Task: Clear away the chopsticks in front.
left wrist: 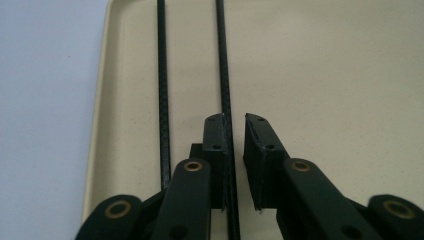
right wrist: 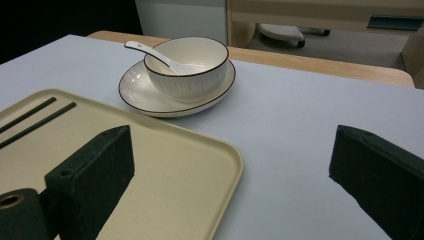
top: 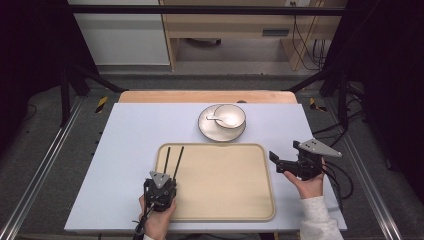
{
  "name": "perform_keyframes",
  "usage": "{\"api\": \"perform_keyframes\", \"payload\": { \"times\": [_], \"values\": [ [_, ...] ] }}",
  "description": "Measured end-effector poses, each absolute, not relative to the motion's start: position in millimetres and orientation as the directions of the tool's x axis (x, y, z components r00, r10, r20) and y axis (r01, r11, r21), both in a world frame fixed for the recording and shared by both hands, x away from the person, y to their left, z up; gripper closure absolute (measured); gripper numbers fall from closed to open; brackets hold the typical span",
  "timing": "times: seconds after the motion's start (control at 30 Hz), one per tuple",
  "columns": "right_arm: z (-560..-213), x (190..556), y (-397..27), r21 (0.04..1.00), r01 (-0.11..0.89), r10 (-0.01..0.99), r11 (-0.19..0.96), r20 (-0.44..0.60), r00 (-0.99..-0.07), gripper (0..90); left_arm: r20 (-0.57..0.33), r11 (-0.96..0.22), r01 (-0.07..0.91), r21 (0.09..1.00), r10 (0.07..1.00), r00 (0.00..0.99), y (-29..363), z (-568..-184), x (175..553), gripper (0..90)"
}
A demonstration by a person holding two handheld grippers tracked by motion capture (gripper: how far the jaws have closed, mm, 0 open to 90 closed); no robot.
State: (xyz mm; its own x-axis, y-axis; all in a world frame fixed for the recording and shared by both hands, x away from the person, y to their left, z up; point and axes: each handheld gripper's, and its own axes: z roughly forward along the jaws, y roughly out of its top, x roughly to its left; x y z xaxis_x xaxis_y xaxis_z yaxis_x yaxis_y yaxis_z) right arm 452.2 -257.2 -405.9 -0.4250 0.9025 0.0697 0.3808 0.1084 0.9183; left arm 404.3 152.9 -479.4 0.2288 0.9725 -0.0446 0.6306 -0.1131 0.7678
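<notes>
Chopsticks (top: 171, 161) lie side by side on the left part of the tray (top: 250, 210), tips toward the far rim, and the left gripper (left wrist: 234, 131) sits low over their near ends. Its jaws stand slightly apart with the right-hand stick running between them, lying against the left pad while the other pad is clear of it; the second stick lies just outside the left jaw. As a judgement, the step is letting the pair go on the tray, so the clean way is to open a little more and lift straight back and up, so that neither stick is dragged or rolled. The tray's left rim is near that stick, leaving little room sideways. The right gripper (top: 286, 165) hovers wide open and empty beyond the tray's right edge. Ahead stands the bowl (right wrist: 186, 65) with its spoon (right wrist: 150, 52) on a plate (right wrist: 150, 100), well apart from both grippers, with bare table (top: 130, 130) between.
</notes>
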Motion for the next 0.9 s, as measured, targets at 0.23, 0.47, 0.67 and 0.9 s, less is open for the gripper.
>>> {"api": "perform_keyframes", "payload": {
  "times": [0.23, 0.47, 0.67, 0.9],
  "values": [
    [-405, 451, -258, 0.92, 0.379, 0.903, 0.101, 0.075, -0.424, 4.4, -0.079, -0.111, 0.563, 0.819, 0.949, 0.304, 161, -453, 413, 66.4],
    [-404, 451, -259, 0.923, 0.374, 0.904, 0.092, 0.08, -0.42, 4.0, -0.07, -0.149, 0.488, 0.86, 0.913, 0.402, 175, -415, 433, 52.8],
    [-403, 450, -261, 0.924, 0.371, 0.905, 0.092, 0.078, -0.419, 3.6, -0.048, -0.195, 0.435, 0.879, 0.872, 0.488, 192, -397, 443, 41.6],
    [-403, 450, -264, 0.923, 0.374, 0.908, 0.089, 0.079, -0.411, 3.3, -0.006, -0.231, 0.419, 0.878, 0.87, 0.494, 217, -406, 445, 31.4]
  ]
}}
